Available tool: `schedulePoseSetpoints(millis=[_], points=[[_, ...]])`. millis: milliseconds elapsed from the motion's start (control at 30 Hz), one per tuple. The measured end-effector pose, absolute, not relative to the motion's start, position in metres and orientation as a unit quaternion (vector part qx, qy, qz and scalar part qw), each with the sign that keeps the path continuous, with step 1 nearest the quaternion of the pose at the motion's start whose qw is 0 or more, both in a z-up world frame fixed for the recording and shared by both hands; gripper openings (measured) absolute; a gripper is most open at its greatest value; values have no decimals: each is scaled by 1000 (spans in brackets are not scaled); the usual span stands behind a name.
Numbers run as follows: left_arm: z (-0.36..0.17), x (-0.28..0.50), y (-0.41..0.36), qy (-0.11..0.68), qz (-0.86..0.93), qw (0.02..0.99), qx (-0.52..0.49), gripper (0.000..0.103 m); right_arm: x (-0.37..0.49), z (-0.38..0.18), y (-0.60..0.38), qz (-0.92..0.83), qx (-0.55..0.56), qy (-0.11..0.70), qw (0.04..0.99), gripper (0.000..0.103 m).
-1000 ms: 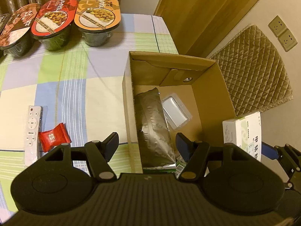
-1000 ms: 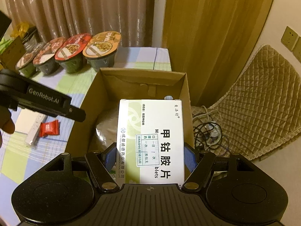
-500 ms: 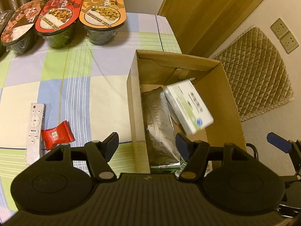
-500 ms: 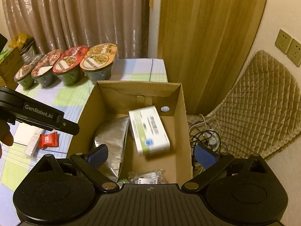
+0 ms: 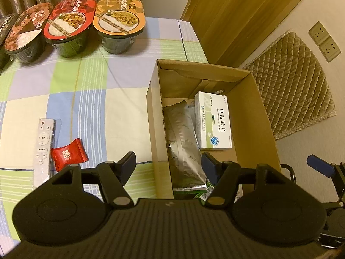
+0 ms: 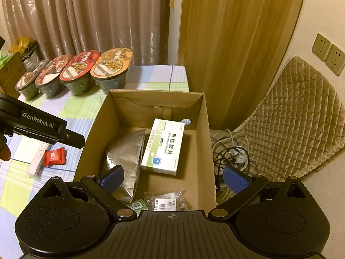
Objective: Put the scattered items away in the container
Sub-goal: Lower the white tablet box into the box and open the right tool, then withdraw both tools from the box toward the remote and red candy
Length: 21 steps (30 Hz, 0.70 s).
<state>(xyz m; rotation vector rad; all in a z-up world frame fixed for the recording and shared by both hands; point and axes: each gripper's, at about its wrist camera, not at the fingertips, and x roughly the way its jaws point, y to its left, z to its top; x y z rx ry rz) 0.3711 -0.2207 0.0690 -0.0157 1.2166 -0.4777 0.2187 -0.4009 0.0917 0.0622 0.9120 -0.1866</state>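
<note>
The medicine box [image 6: 162,145] that I was pinching in my right fingers a second ago has dropped out of them and now lies flat on the floor of the cardboard box [image 6: 200,142], label up, its long edge against the silver foil pouch [image 6: 127,153]. My right gripper [image 6: 172,178] hangs over the near end of the cardboard box with its fingers spread wide and nothing between them. My left gripper [image 5: 169,163] is likewise spread and empty, held above the cardboard box's left wall.

Two things remain out on the table [image 5: 90,99]: the red candy packet [image 5: 68,154] and the white remote [image 5: 43,145], lying side by side, touching or nearly so.

The risk I see is in that closeness. If I come down on the candy with my left fingers this wide, one may catch the remote and shove it, or I may pinch both. The candy wrapper looks slick and puffy, so a shallow grip could let it squirt free. The left wall also stands between the candy and the inside, and a low carry would clip it and could shift the cardboard box toward the table edge.
</note>
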Motion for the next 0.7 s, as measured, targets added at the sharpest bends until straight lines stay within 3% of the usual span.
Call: schedulePoseSetpoints(millis=[400, 700], points=[[93, 344, -195, 553, -217, 804, -2, 64, 197, 108, -381, -82, 29, 432, 898, 103], [114, 310, -163, 538, -210, 816, 6, 73, 175, 122, -361, -74, 36, 423, 902, 103]])
